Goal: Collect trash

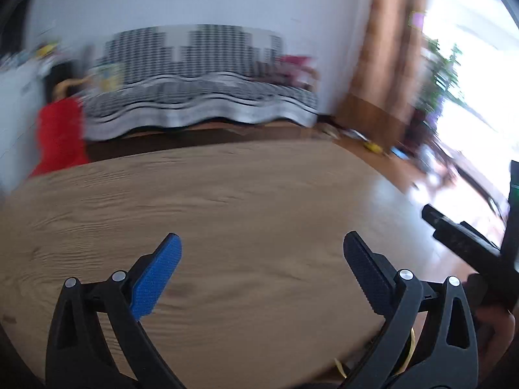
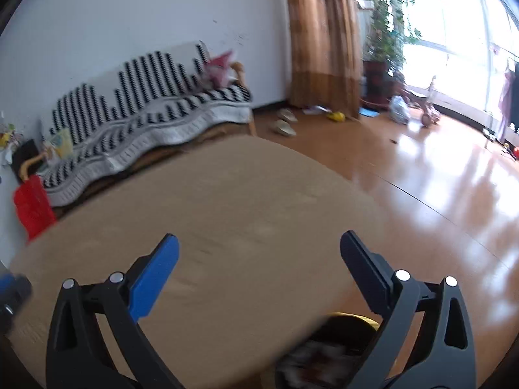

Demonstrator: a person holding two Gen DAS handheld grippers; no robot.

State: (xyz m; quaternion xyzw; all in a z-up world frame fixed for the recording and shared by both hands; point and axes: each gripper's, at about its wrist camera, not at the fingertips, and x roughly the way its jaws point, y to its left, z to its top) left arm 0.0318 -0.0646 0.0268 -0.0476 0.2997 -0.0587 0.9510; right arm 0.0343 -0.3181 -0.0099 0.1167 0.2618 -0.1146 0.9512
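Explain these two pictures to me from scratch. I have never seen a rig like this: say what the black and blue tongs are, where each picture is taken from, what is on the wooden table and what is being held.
There is no robot here. A person carries a two-finger gripper in each hand, and a wide-angle camera on each looks forward along its fingers. One picture comes from the left gripper, the other from the right gripper. That is why black arms with one blue pad and one dark pad fill the bottom of both.

Both grippers stand wide open with nothing between the fingers, so nothing is held.

Below them is a wooden table; the part in view shows nothing lying on it, though the pictures are blurred. At the table's near edge the right view shows a dark container with a yellow rim, possibly a bin; I cannot be sure.

Behind stand a sofa with a black-and-white cover, a red object, brown curtains and a bright window.
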